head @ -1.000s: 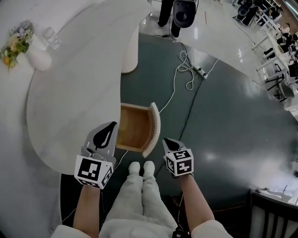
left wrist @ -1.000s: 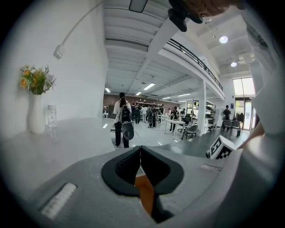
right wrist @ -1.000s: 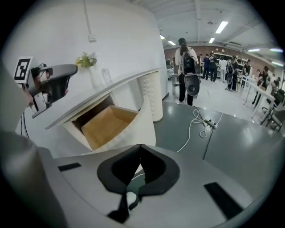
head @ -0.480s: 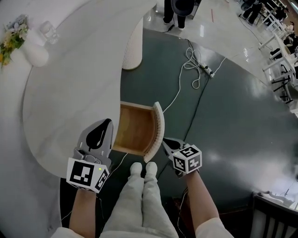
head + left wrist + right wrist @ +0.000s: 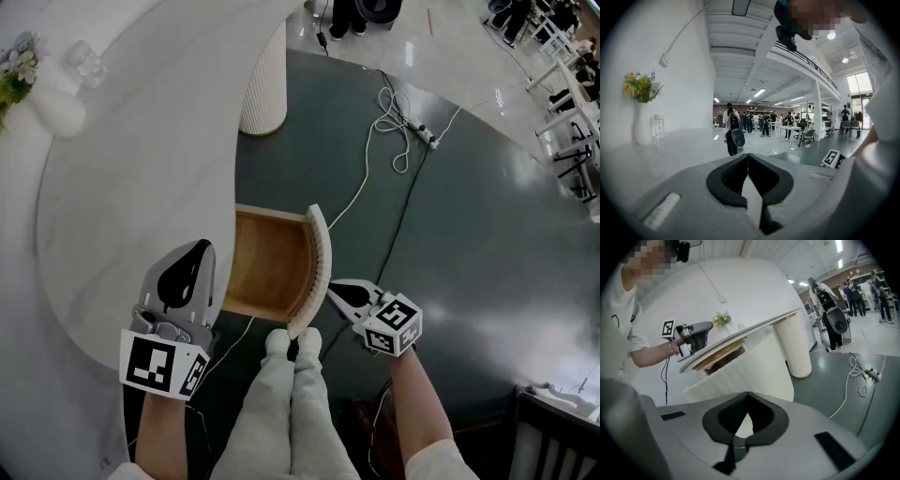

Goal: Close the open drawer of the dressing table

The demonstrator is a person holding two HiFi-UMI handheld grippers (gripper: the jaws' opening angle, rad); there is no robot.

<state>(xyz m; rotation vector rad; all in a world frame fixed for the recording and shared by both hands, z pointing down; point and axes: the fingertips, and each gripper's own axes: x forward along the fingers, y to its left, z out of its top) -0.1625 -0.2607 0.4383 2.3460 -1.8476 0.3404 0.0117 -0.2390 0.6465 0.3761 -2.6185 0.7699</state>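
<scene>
The dressing table's wooden drawer stands pulled out from under the white tabletop. Its curved white ribbed front faces the person. My right gripper is shut and empty, its tip right at the lower end of that front; I cannot tell if it touches. In the right gripper view the ribbed front fills the space just beyond the shut right gripper. My left gripper is shut and hovers over the tabletop's edge left of the drawer. It holds nothing in the left gripper view.
A white vase with flowers and a glass stand at the table's far left. A ribbed white table leg and a white cable with a power strip are on the dark floor beyond. The person's legs are below the drawer.
My right gripper has turned and moved in toward the drawer front. My left gripper has drawn back and left over the tabletop. The drawer stays open as before.
</scene>
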